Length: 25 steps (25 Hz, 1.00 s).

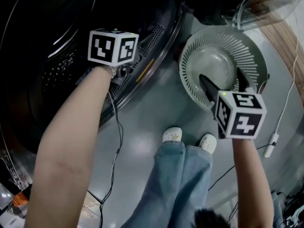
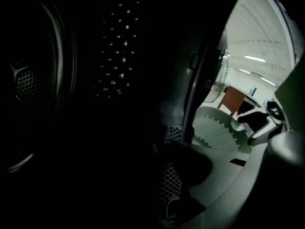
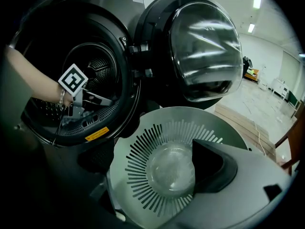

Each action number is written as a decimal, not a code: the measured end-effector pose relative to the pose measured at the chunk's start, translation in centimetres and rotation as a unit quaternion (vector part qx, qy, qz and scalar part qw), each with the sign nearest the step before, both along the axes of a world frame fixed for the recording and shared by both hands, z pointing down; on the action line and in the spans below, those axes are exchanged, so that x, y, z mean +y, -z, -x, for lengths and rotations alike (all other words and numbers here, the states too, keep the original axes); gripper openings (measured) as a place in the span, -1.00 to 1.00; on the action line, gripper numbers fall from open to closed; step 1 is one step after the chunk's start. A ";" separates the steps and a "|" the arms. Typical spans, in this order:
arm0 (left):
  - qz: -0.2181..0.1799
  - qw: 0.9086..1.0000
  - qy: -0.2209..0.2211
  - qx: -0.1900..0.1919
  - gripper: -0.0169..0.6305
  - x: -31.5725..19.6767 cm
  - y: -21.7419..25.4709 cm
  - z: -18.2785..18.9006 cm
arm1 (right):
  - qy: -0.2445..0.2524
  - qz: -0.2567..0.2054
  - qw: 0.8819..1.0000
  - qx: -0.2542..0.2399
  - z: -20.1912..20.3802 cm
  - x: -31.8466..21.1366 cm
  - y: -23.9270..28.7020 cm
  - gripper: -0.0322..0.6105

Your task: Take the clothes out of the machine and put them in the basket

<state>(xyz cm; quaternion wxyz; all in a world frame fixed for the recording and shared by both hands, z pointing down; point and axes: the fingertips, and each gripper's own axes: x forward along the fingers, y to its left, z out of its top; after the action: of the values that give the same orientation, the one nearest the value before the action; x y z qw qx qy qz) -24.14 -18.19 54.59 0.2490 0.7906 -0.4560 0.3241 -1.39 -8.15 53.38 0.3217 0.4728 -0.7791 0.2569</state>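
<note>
The washing machine's drum (image 1: 61, 56) is dark, and I can make out no clothes in it. My left gripper, marker cube (image 1: 113, 46) uppermost, reaches through the drum mouth, its jaws hidden behind the cube. In the left gripper view only one dark finger (image 2: 188, 168) shows against the perforated rim; the rest is black. The right gripper view shows the left gripper (image 3: 83, 97) small inside the opening. The pale green slotted basket (image 1: 190, 56) stands on the floor with nothing in it. My right gripper (image 1: 221, 77) hovers over it, fingers (image 3: 214, 166) apart and empty.
The machine's round glass door (image 3: 205, 51) stands swung open to the right of the drum. The person's white shoes (image 1: 190, 139) are just in front of the basket. Cables (image 1: 116, 146) trail over the grey floor. A wooden strip (image 1: 285, 42) runs at far right.
</note>
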 end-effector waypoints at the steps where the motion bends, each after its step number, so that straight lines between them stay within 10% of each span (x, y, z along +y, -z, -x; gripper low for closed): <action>1: -0.007 1.000 -0.007 -0.004 -0.46 0.3 0.1 -0.5 | -0.006 0.004 1.000 -0.004 0.1 -0.1 -0.1 0.68; 5: -0.020 0.998 0.043 -0.034 -0.90 0.5 0.7 0.9 | -0.021 0.013 1.000 -0.011 0.3 -0.2 0.0 0.67; 25: 0.011 0.996 0.063 -0.060 -0.90 7.5 7.5 -3.2 | 0.001 0.040 0.999 0.010 -4.1 5.1 6.8 0.63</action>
<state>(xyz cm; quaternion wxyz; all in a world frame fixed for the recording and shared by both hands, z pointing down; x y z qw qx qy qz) -20.98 -10.71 47.04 0.2499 0.7368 -0.5155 0.3592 2.69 -3.03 46.58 0.3480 0.4615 -0.7654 0.2828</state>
